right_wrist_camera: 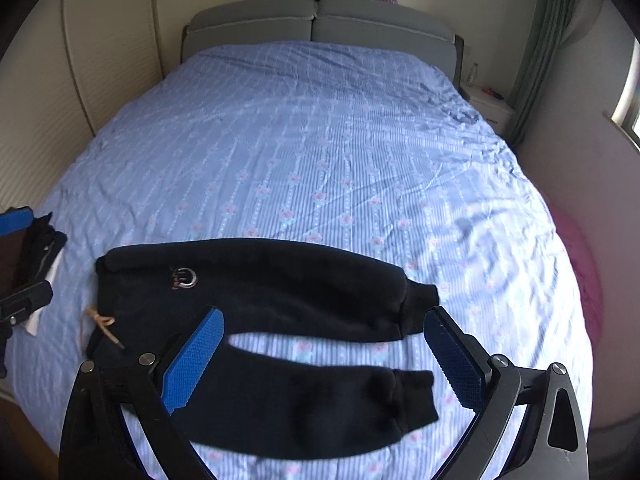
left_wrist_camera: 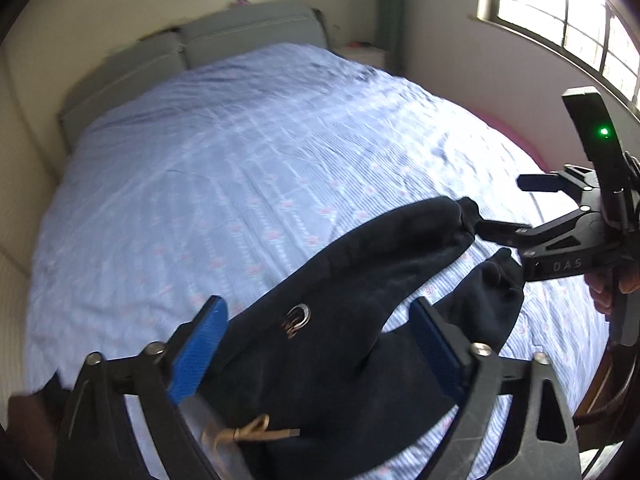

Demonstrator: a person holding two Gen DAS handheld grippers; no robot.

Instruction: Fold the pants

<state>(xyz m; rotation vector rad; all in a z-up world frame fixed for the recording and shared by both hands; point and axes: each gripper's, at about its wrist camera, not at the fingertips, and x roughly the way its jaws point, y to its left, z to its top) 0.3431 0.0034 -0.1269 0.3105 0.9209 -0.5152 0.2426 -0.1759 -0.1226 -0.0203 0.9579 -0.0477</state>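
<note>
Small black pants point(right_wrist_camera: 256, 280) with a metallic logo point(right_wrist_camera: 185, 278) and a tan drawstring point(right_wrist_camera: 102, 324) lie flat on the bed, legs spread apart, cuffs to the right. My right gripper point(right_wrist_camera: 324, 360) is open and empty, hovering over the near leg point(right_wrist_camera: 304, 408). In the left wrist view the pants point(left_wrist_camera: 340, 320) lie under my open left gripper point(left_wrist_camera: 320, 348), near the waist. The right gripper point(left_wrist_camera: 576, 236) shows there beside the leg cuffs point(left_wrist_camera: 468, 216), held by a hand.
The bed point(right_wrist_camera: 320, 152) has a light blue flowered sheet and a grey headboard point(right_wrist_camera: 320, 24). A white nightstand point(right_wrist_camera: 490, 104) stands at the far right, a window point(left_wrist_camera: 568, 20) on the right wall. A pink object point(right_wrist_camera: 584, 280) lies beside the bed.
</note>
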